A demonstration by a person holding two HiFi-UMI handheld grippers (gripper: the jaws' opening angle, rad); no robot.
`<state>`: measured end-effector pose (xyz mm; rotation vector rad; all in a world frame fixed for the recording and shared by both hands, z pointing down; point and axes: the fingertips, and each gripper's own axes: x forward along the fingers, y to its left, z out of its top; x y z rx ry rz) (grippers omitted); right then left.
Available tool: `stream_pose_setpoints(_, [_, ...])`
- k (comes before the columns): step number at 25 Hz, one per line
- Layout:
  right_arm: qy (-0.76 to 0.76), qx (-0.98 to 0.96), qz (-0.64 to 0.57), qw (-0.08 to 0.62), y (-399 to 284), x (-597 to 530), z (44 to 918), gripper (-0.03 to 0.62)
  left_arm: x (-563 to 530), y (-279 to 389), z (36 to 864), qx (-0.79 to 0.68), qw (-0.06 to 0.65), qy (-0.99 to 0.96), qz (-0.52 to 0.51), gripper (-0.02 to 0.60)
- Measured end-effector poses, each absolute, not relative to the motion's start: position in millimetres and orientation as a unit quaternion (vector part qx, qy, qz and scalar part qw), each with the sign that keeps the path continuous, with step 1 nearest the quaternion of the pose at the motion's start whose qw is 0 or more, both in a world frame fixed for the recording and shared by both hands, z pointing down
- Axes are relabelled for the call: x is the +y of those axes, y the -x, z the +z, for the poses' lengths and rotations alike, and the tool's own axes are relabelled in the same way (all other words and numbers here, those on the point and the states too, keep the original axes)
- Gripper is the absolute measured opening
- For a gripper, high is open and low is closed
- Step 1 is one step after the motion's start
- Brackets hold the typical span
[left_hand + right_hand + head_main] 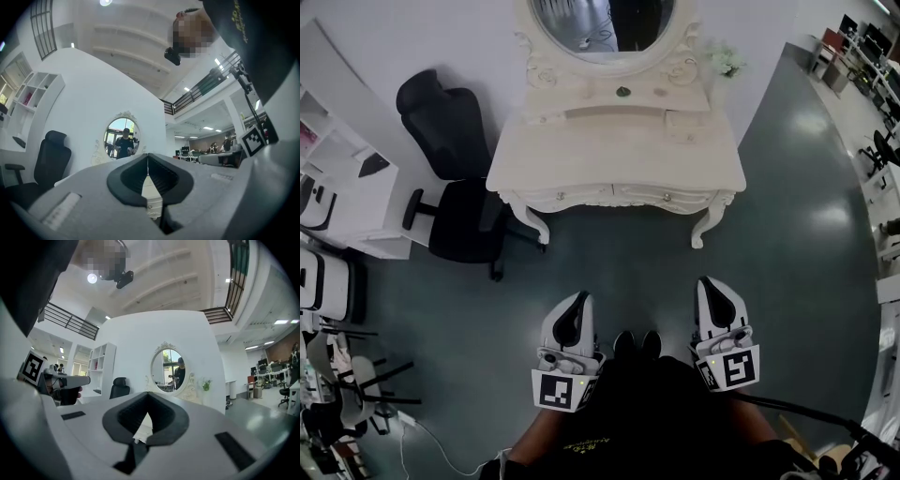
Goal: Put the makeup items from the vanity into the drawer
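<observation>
Well ahead of both tools [578, 302] [712, 284], vanity [609, 155]

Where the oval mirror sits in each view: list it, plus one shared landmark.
Head view: oval mirror at top centre, cut by the edge.
Left gripper view: mirror left of centre, above the jaws.
Right gripper view: mirror right of centre, above the jaws.
Shared landmark: black office chair, left of the mirror throughout.

Ahead of me the cream vanity's tabletop [609, 159] stands on curved legs on the glossy grey floor [619, 272]. Along its back runs a raised shelf [581, 97] under the oval mirror [602, 23]. One small dark thing [623, 91] lies on the shelf, with a little green plant [724, 61] by its right end. A black office chair [459, 220] stands on the floor just left of the tabletop.
</observation>
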<state>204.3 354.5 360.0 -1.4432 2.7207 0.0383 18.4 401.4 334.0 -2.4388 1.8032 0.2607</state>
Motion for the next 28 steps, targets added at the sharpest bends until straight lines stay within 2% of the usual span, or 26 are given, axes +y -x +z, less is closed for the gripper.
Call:
stream_pose_setpoints(19, [0.46, 0.888, 0.006, 0.029, -238, 321, 368, 0.002, 378, -24, 337, 0.627, 0.058, 0.774, 0.062, 0.021])
stream_pose_setpoints(28, [0.457, 0.889, 0.002, 0.013, -225, 255, 382, 0.002, 318, -3, 355, 0.638, 0.052, 0.767, 0.049, 0.021])
